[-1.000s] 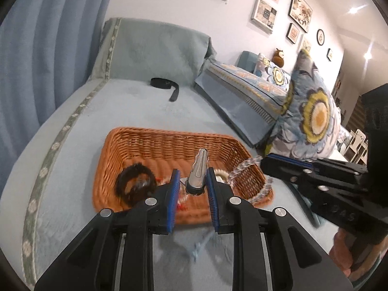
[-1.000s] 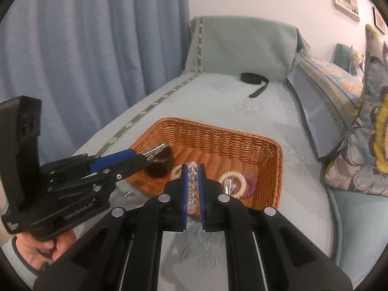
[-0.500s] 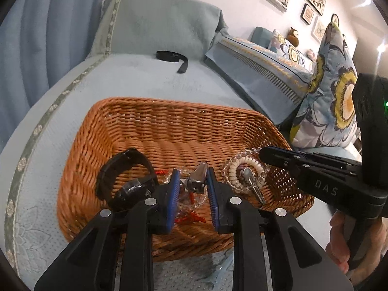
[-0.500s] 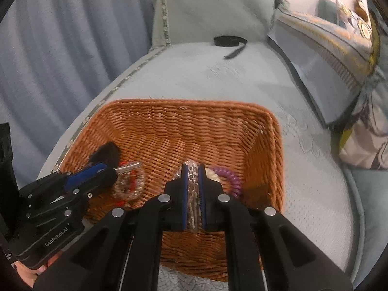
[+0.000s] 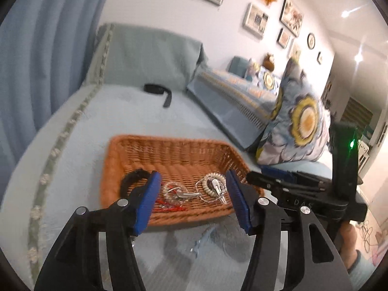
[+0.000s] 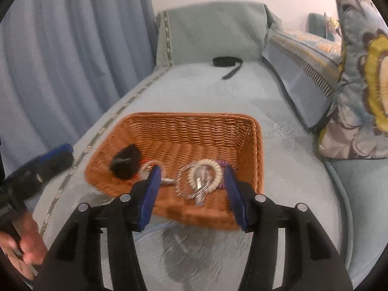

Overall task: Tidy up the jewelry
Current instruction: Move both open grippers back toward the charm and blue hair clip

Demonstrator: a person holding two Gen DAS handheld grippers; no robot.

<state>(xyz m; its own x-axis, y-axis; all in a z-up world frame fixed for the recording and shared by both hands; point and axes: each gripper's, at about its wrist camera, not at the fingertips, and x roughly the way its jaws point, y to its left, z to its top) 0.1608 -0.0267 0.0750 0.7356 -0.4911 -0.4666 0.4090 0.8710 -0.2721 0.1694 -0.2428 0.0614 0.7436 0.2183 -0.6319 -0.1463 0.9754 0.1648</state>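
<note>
Both the left gripper [image 5: 194, 200] and right gripper [image 6: 191, 194] gape wide, empty, above the basket [image 6: 174, 131].

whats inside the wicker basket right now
In the wicker basket: a black watch, clear bead bracelets, two silver clips and coiled cream and purple bands. Whatever lies beneath them is hidden.

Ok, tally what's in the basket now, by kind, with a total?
In the wicker basket:
Black watch: 1
Clear bead bracelets: 2
Metal hair clips: 2
Cream coil hair tie: 1
Purple coil hair tie: 1
Total: 7, though the pile overlaps and blurs, so treat this as approximate.
</note>
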